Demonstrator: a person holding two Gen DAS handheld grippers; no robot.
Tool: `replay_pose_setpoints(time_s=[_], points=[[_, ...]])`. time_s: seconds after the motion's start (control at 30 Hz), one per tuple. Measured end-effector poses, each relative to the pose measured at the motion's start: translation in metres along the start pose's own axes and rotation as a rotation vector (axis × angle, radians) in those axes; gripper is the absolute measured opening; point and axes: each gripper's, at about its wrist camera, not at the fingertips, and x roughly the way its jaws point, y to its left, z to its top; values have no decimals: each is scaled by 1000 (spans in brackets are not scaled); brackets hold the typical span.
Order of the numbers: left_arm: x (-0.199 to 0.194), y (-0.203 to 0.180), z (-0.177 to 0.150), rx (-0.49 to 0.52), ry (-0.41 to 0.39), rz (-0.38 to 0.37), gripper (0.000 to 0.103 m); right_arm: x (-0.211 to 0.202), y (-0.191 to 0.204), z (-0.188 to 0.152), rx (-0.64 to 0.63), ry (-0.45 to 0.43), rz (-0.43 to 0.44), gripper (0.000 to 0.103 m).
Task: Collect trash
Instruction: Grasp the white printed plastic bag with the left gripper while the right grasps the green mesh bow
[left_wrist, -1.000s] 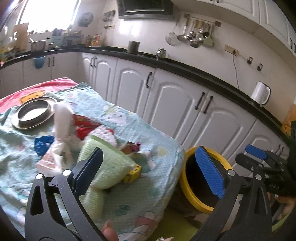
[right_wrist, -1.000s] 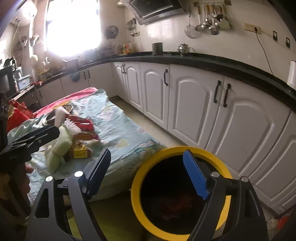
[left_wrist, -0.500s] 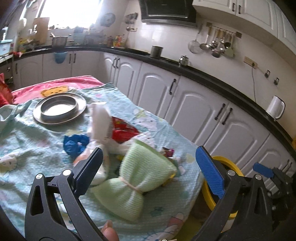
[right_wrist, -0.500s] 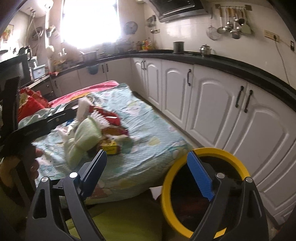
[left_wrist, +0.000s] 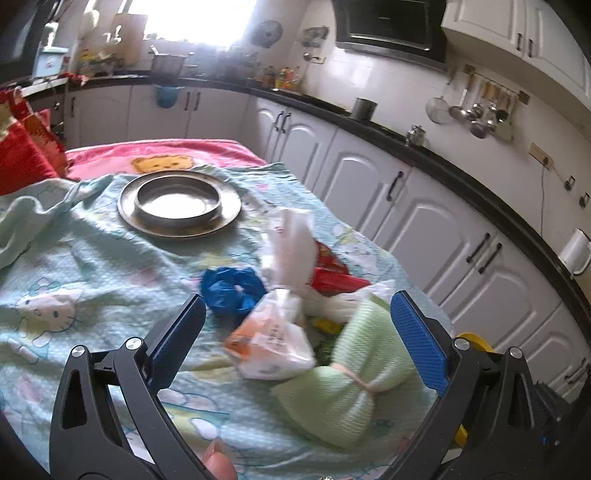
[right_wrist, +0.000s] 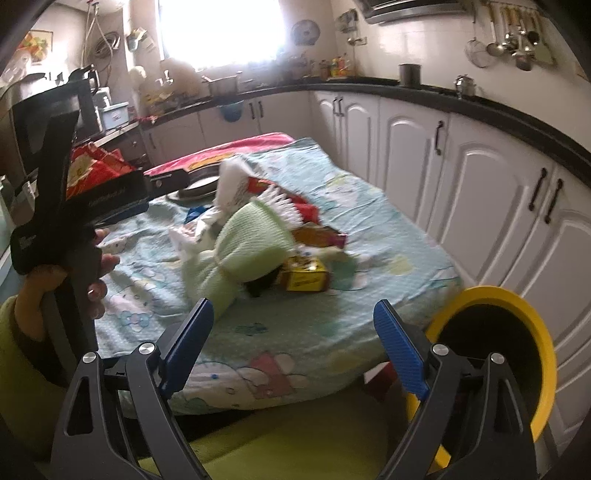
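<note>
A low worktop (left_wrist: 92, 266) covered with a pale blue cartoon-print cloth stands in a kitchen with white cabinets. A heap of trash lies near its right end.

The left gripper (left_wrist: 295, 332) hovers over the worktop, pointing at the heap. Its blue-padded fingers (left_wrist: 415, 339) are spread wide and hold nothing. Between them sit a tied white plastic bag (left_wrist: 275, 343) with orange print and a pale green mesh bundle (left_wrist: 351, 384) cinched in the middle with a band. The bag and the bundle lie just beside each other. Behind them lies a crumpled blue wrapper (left_wrist: 232, 290), and a red packet (left_wrist: 332, 277) shows behind the white bag. Further back on the cloth rests a round metal plate (left_wrist: 180, 206) with a shallow metal bowl on it, well apart from the heap.

The right gripper (right_wrist: 293, 343) hangs off the near edge of the worktop, its fingers also wide apart and empty. From this side the green bundle (right_wrist: 251, 240) lies at the front of the heap, with a small yellow box (right_wrist: 304, 275) just beside it and red packaging (right_wrist: 299, 210) behind. A black bin with a yellow rim (right_wrist: 517, 302) stands on the floor close to the worktop's right corner, behind the right finger. The person's left hand (right_wrist: 92, 273) grips the other tool at the left.
</note>
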Motion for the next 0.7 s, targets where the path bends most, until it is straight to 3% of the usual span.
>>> replay_pose_setpoints(time_s=[0.23,0.4,0.7], points=[[10,25,-3,-46,39,45,92,27,20,4,-7,42,56,86],[17,37,-7,-82,68,30,92,45,30,4,-16,63,75,86],[38,50,-14,-157,143,-71,92,80,44,2,-41,112,109,85]])
